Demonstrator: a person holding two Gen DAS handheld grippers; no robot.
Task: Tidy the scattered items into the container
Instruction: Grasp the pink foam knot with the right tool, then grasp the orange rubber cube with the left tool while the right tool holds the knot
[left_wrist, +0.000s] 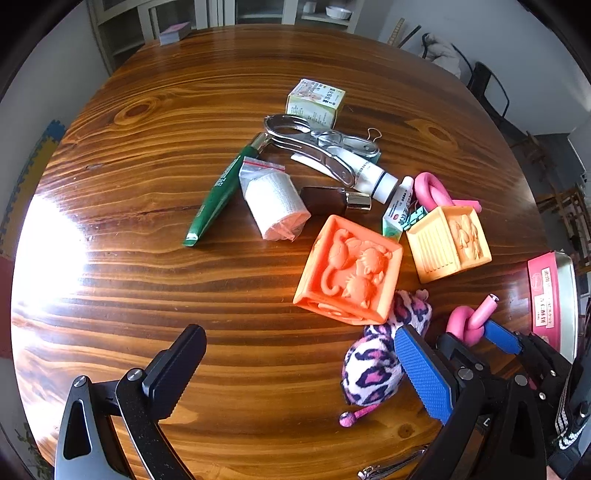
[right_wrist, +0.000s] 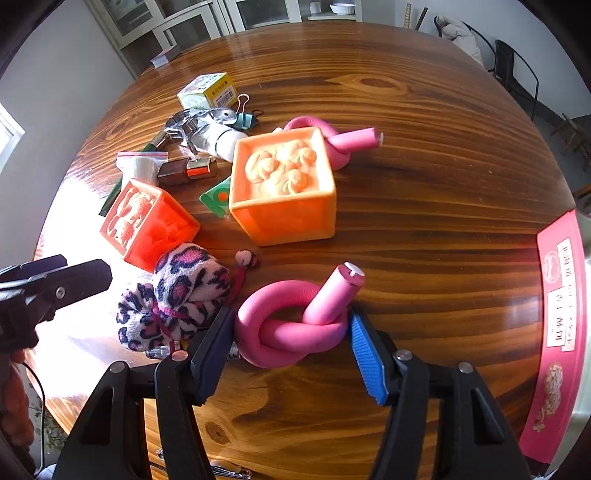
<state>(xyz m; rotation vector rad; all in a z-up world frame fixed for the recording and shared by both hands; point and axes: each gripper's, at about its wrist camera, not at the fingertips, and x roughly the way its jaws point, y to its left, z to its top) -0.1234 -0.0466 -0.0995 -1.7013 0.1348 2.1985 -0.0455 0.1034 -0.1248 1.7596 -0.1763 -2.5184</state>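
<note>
My right gripper (right_wrist: 291, 332) is shut on a knotted pink foam roller (right_wrist: 291, 328), its pads touching both sides; the roller rests on the wooden table (right_wrist: 424, 184). It also shows in the left wrist view (left_wrist: 469, 321). My left gripper (left_wrist: 299, 365) is open and empty above the table, its blue pad next to a leopard-print plush pouch (left_wrist: 373, 365). The pink tin container (right_wrist: 557, 332) stands at the right edge. Scattered items include an orange block (left_wrist: 351, 269), a yellow-orange block (right_wrist: 284, 184), a second pink roller (right_wrist: 332, 144), a green tube (left_wrist: 218, 195) and a bagged gauze roll (left_wrist: 273, 203).
Further back lie a garlic press (left_wrist: 314, 147), a white tube (left_wrist: 369, 177), a brown bottle (left_wrist: 332, 201), a small carton (left_wrist: 316, 101) and a binder clip (right_wrist: 245, 118). Nail clippers (left_wrist: 391, 467) lie at the near edge. Chairs and a cabinet stand behind the table.
</note>
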